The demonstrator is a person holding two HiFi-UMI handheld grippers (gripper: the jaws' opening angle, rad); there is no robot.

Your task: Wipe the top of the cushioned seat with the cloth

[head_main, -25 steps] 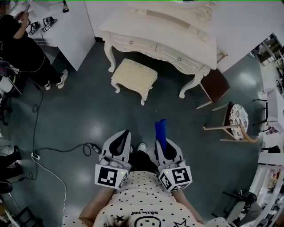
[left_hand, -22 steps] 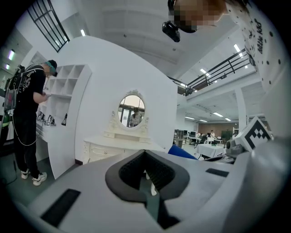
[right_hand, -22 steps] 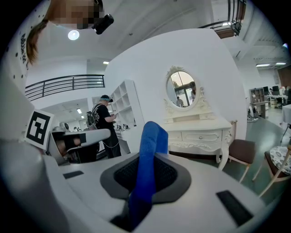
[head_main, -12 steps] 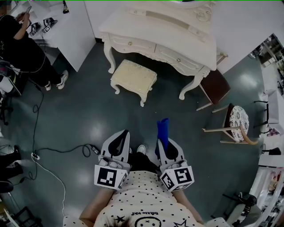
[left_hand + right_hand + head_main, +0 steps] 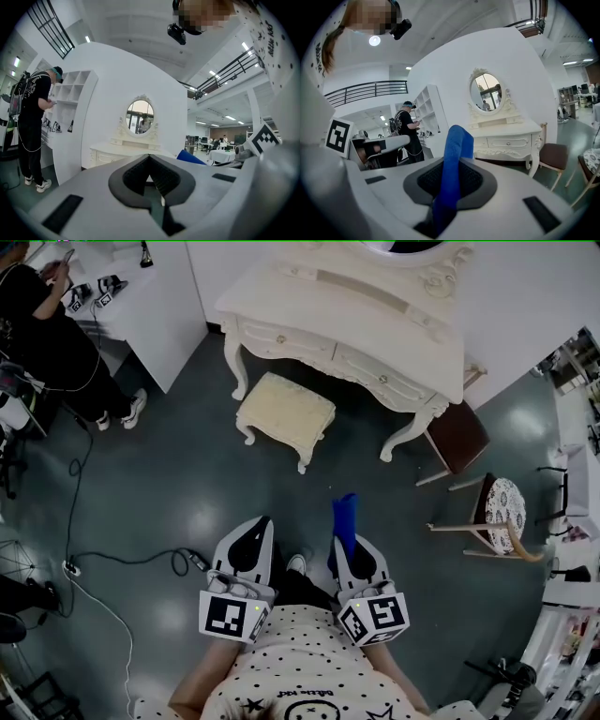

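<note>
Blue cloth (image 5: 345,519), folded into a narrow strip, stands upright in the right gripper (image 5: 347,545), whose jaws are clamped on its lower part; the free end rises past the jaw tips. In the right gripper view the cloth (image 5: 454,159) runs up the midline between the dark pads. The left gripper (image 5: 255,532), at 9 o'clock of the right one, has its jaws closed together with nothing between them, as the left gripper view confirms. Both grippers are held just in front of the person's spotted shirt (image 5: 300,662), above the dark floor (image 5: 187,474).

The cushioned seat (image 5: 286,409), a cream stool with curved legs, stands at 11 o'clock of the cloth, well apart from it, its top bare. Just beyond it, at 12 o'clock, is a cream dressing table (image 5: 356,324) with an oval mirror (image 5: 486,89). A brown-seated chair (image 5: 457,432) stands at 2 o'clock, and a second chair with a patterned round seat (image 5: 502,501) at 3 o'clock. At 10 o'clock a person in black (image 5: 37,324) stands beside a white counter (image 5: 141,296).
</note>
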